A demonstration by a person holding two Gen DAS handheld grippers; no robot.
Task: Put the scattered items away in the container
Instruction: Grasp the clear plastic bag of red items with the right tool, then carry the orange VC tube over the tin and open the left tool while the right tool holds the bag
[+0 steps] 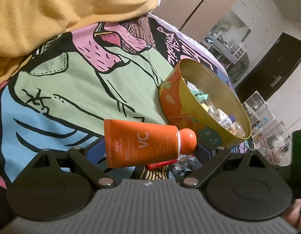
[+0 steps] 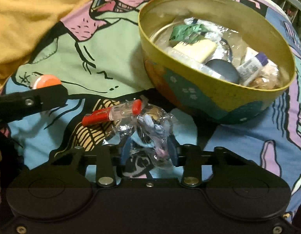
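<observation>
My left gripper (image 1: 148, 148) is shut on an orange "VC" tube (image 1: 140, 142), held crosswise above the bedspread, cap pointing right toward the round tin (image 1: 170, 93). The tube's orange cap (image 2: 47, 81) shows in the right wrist view behind the left gripper's arm. My right gripper (image 2: 148, 154) has its blue fingers (image 2: 173, 152) around a clear plastic-wrapped figure (image 2: 150, 128) lying on the bed; whether they grip it I cannot tell. A red-capped clear item (image 2: 111, 113) lies just beyond it. The tin (image 2: 218, 95) holds several small items.
A yellow blanket (image 1: 62, 9) is heaped at the back left on the cartoon-print bedspread (image 1: 62, 89). Wardrobe doors, a dark door and wire cages (image 1: 267, 120) stand beyond the bed's far edge.
</observation>
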